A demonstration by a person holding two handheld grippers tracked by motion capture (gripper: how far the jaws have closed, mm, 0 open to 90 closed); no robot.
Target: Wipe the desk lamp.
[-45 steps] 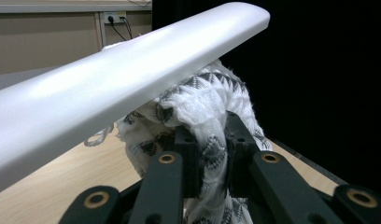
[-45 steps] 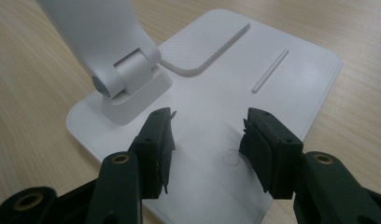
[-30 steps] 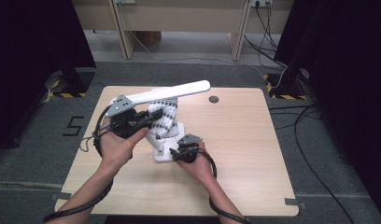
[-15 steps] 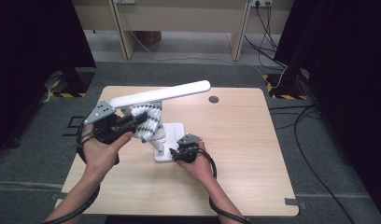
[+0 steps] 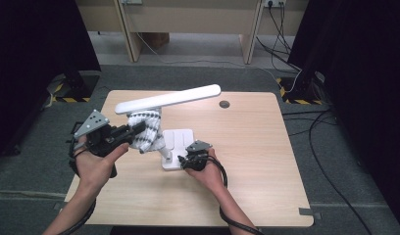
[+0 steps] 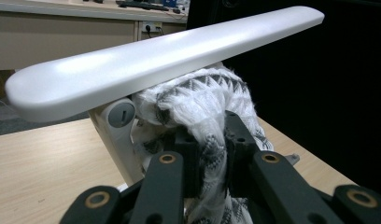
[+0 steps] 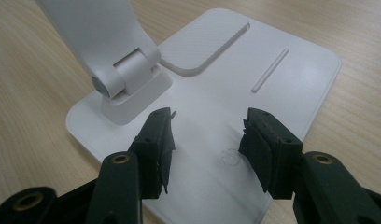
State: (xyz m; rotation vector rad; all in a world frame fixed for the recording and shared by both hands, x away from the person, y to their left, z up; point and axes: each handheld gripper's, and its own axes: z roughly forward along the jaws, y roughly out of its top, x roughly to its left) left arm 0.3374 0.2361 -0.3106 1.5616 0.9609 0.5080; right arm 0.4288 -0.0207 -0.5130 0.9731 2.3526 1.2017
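Observation:
A white desk lamp stands mid-table, its long bar head [image 5: 168, 99] tilted above a flat base [image 5: 181, 139]. A white cloth with a black pattern [image 5: 146, 132] bunches around the lamp's arm just under the head. My left gripper [image 5: 134, 129] comes in from the left and is shut on that cloth. In the left gripper view the cloth [image 6: 202, 102] is pinched between the jaws of the left gripper [image 6: 209, 135], below the head [image 6: 165, 60] and beside the hinge [image 6: 119, 114]. My right gripper [image 5: 181, 161] stands open at the base's near edge; the right gripper [image 7: 207, 135] has its jaws spread over the base [image 7: 254, 60], nothing between them.
The wooden table [image 5: 247, 161] has a round cable hole [image 5: 224, 104] at the back right. Black cables [image 5: 330, 147] lie on the grey floor to the right. Desk legs stand behind the table and dark curtains hang on both sides.
My left gripper has moved left and toward the person, drawing the cloth along the lamp's arm. The right gripper and the lamp base have stayed put.

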